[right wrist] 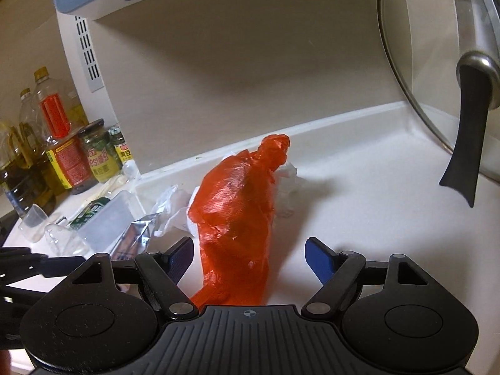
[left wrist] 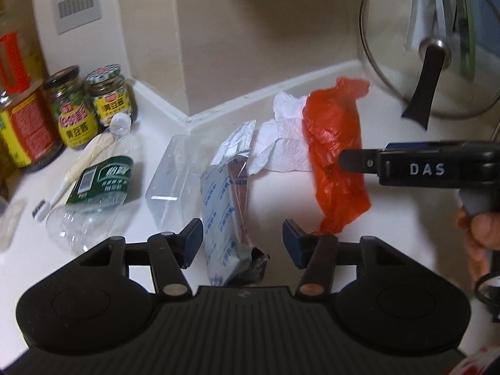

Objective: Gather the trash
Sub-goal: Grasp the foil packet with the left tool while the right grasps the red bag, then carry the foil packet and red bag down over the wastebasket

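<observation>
Looking thru the left wrist cam: left gripper point(left wrist: 242, 239) hangs low over the white counter point(left wrist: 390, 218), jaws spread wide, gripping nothing. A long foil packet point(left wrist: 226, 200) lies between the fingers, not touching either pad; silvery w/ blue print, crinkled, torn dark at the near end. Beside it to the left, a clear plastic box point(left wrist: 170, 172), rectangular, smooth. Further left, a crushed clear bottle point(left wrist: 93, 193) w/ green label and white cap, and a toothbrush point(left wrist: 65, 181) lying across it. To the right of the packet, white paper towel point(left wrist: 281, 143), crumpled & soft, partly under an orange plastic bag point(left wrist: 336, 156), thin, glossy, wrinkled, stretched lengthwise. Right gripper point(left wrist: 343, 160) comes in from the right, fingertip over the bag; from this side can't tell its jaw gap. Jars point(left wrist: 90, 103) w/ yellow labels stand in the back left corner. Glass pot lid point(left wrist: 431, 47) w/ black handle leans on the wall.

Right wrist cam: right gripper point(right wrist: 248, 257) is released, jaws wide apart, orange plastic bag point(right wrist: 237, 215) lying between them on the counter point(right wrist: 375, 212), nearer the left finger point(right wrist: 179, 259), contact unclear. Bag looks puffed, shiny, knotted at the far end. Paper towel point(right wrist: 175, 215) bunched behind it & to its left. Foil packet point(right wrist: 134, 237), box point(right wrist: 106, 225) & oil bottles point(right wrist: 47, 131) sit off left. Pot lid point(right wrist: 437, 62) at right.
</observation>
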Demonstrator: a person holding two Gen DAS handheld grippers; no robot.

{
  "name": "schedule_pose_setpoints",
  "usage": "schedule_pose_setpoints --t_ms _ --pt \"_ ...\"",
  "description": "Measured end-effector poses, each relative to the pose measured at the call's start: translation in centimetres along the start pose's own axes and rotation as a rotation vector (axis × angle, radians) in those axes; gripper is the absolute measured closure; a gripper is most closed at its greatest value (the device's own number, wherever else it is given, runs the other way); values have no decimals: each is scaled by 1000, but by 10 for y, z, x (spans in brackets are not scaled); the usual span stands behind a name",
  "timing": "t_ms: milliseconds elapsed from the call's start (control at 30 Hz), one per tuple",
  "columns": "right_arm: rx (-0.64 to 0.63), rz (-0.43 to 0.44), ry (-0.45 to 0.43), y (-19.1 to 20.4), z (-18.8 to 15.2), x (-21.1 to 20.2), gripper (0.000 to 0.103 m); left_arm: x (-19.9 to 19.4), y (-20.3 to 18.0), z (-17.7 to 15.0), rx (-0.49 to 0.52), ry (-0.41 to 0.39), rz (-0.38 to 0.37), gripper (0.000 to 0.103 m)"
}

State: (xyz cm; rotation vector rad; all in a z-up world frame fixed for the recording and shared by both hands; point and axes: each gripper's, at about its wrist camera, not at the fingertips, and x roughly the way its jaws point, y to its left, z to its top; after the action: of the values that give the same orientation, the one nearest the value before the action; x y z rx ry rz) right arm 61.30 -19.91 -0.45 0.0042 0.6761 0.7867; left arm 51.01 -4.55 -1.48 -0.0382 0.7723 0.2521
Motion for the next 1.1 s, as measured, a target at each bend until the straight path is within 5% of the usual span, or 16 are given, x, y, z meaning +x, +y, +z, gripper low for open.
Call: schedule_pose_setpoints --t_ms 133,300,467,567,667,1100 --pt "1 21 3 -1 0 8 25 15 -4 2 39 32 36 54" --pt "10 32 2 -3 0 19 25 23 -2 0 46 44 55 74" --pt "34 36 3 -5 1 26 26 18 3 -3 42 36 48 79" --pt "28 48 11 -3 0 28 54 9 6 -6 14 20 42 80" --pt "20 38 12 0 -2 24 68 -2 8 -9 -2 6 33 81" --pt "29 -17 -35 16 -26 -47 75 -64 13 -33 -110 -61 -35 81"
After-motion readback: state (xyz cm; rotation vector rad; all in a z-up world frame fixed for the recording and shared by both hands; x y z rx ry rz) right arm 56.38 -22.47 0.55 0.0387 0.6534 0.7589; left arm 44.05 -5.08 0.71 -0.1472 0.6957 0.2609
